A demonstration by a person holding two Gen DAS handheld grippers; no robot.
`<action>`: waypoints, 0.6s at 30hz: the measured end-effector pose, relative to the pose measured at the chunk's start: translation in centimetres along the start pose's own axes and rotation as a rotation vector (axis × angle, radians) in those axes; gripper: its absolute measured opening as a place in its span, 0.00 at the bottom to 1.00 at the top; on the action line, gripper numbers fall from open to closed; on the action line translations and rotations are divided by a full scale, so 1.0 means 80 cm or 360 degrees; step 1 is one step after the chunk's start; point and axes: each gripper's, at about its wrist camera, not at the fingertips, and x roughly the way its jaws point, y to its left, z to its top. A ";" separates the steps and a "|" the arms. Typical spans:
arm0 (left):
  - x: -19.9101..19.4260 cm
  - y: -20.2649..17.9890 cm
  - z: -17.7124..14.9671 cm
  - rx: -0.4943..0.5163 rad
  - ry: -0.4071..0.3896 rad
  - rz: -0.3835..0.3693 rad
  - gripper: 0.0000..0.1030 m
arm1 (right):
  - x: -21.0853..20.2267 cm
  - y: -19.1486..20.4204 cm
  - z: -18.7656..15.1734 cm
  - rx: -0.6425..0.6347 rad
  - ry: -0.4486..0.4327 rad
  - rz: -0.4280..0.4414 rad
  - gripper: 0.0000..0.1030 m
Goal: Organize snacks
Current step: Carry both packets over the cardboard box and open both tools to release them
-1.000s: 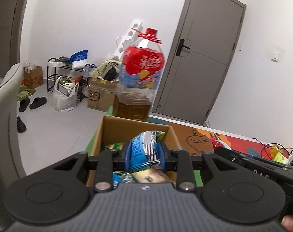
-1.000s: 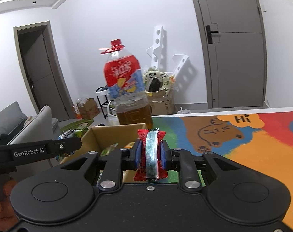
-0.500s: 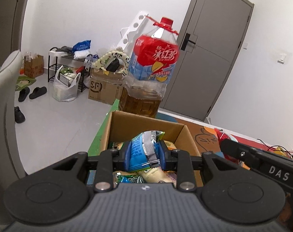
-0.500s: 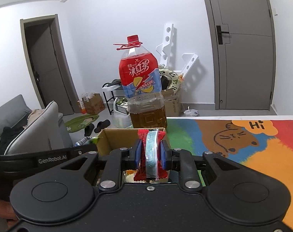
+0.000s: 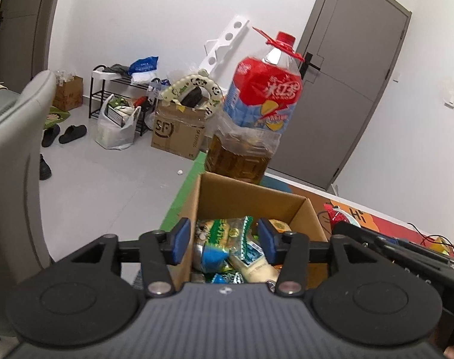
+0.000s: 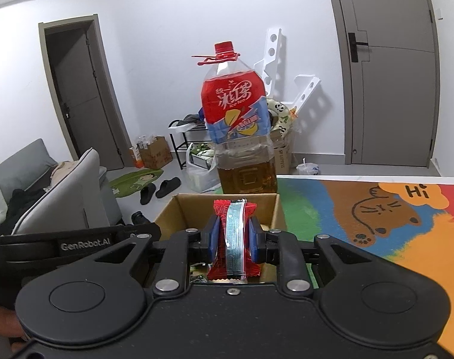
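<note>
Standing on end, long axis upright, a red snack packet (image 6: 233,239) is pinched by the closed jaws of the right gripper (image 6: 233,240) just above the near rim of the open cardboard box (image 6: 179,209). Over that box, the left gripper (image 5: 224,240) has just been opening; its jaws stand apart with nothing between them, above the snack packets (image 5: 227,239) lying inside. Behind the box stands a large tea bottle (image 6: 239,137) on the tabletop (image 6: 376,209).

Cardboard box (image 6: 179,209) interior mostly hidden behind right gripper (image 6: 233,239) & red snack packet (image 6: 233,239); contents unreadable.
</note>
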 end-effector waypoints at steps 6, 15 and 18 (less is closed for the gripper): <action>-0.013 0.010 0.001 -0.0012 -0.0015 0.0056 0.63 | -0.003 0.017 0.001 -0.0043 -0.0012 0.0009 0.26; -0.030 0.006 -0.010 -0.0019 -0.0023 0.0056 0.83 | -0.029 0.014 -0.005 -0.0009 -0.0045 -0.0079 0.60; -0.038 0.002 -0.016 -0.0009 -0.0028 0.0049 0.87 | -0.044 0.010 -0.012 0.0015 -0.0058 -0.0101 0.69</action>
